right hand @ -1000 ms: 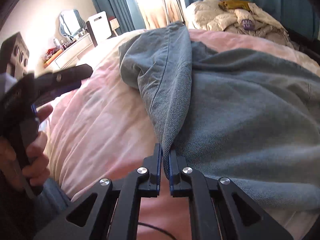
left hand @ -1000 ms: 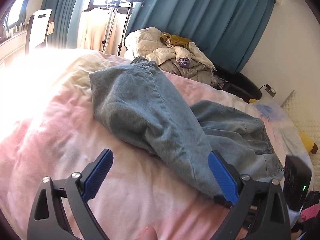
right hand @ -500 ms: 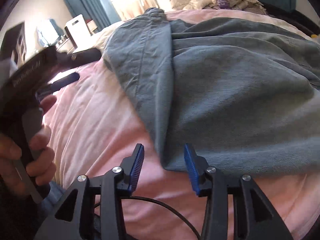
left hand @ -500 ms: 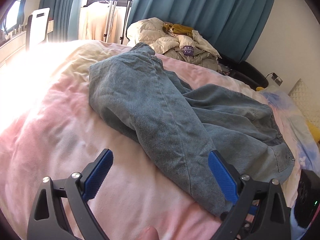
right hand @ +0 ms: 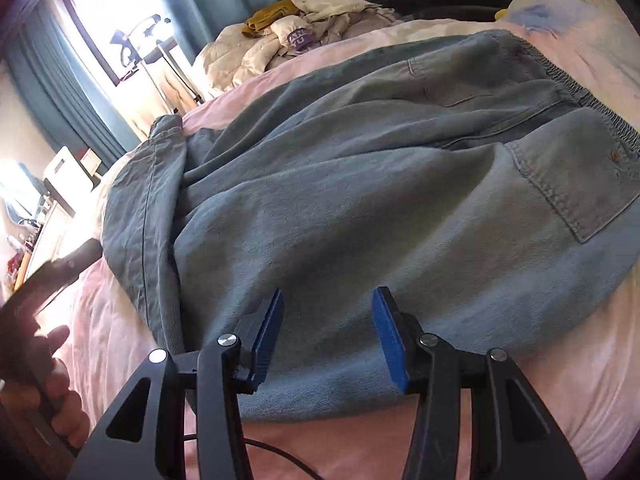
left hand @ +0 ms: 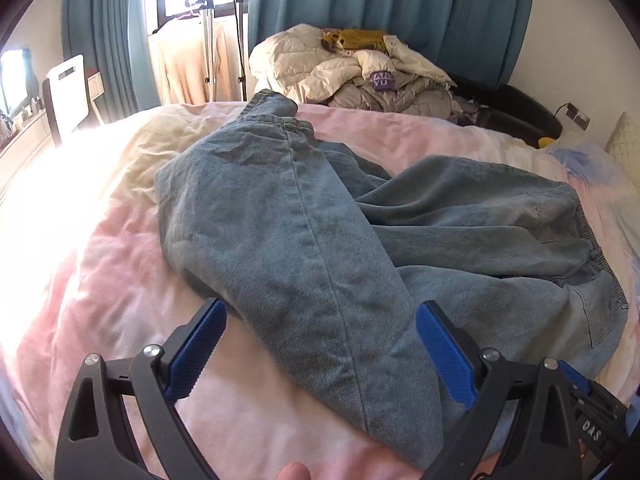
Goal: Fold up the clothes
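the blue jeans (left hand: 312, 240) are seen spread rumpled across the pink bedspread (left hand: 100, 280), one leg folded over the other. the left gripper (left hand: 320, 344) is held low and level, its blue pads parted wide astride the near leg. the right gripper (right hand: 326, 332) is tilted above the seat, jaws apart, nothing held. the left hand (right hand: 44, 384) is glimpsed on its handle.

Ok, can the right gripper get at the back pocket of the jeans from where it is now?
Probably yes. The right gripper is open and hovering over the jeans, and the back pocket lies face up ahead and to its right with nothing over it.
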The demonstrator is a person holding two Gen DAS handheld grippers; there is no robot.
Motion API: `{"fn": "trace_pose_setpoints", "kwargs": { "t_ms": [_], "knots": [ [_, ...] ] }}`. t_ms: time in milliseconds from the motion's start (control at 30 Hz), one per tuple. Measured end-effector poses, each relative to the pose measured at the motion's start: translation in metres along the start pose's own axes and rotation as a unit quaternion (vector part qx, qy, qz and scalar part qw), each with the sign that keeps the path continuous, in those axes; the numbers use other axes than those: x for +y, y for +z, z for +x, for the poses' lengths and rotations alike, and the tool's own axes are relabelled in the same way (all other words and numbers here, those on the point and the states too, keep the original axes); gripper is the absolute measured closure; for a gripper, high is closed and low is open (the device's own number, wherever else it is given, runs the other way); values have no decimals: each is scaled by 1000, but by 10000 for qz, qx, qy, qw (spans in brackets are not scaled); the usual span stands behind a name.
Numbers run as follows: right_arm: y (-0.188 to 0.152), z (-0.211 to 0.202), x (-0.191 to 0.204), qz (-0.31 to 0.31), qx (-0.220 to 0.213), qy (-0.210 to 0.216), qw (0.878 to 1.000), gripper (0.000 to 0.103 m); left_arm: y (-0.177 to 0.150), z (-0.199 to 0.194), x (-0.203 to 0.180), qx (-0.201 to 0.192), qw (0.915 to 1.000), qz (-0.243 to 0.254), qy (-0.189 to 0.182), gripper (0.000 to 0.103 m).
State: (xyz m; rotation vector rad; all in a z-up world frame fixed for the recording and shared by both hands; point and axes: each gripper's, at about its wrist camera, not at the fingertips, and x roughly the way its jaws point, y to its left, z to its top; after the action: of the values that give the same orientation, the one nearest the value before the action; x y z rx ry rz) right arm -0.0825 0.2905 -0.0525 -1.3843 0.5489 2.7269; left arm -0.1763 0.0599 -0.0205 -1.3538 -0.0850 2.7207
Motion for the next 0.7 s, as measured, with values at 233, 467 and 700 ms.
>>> {"fn": "trace_pose_setpoints", "kwargs": {
  "t_ms": [233, 467, 700],
  "knots": [
    [6, 5, 0, -193, -66, 110, 9997, 55, 78, 53, -44, 209, 9995, 58, 221, 6],
    [11, 17, -16, 101, -23, 245, 9996, 55, 107, 137, -67, 738, 9814, 575, 1678, 6],
    [12, 24, -29, 182, -36, 111, 9998, 54, 102, 165, -45, 927, 9730, 22, 2113, 15]
  ]
}}
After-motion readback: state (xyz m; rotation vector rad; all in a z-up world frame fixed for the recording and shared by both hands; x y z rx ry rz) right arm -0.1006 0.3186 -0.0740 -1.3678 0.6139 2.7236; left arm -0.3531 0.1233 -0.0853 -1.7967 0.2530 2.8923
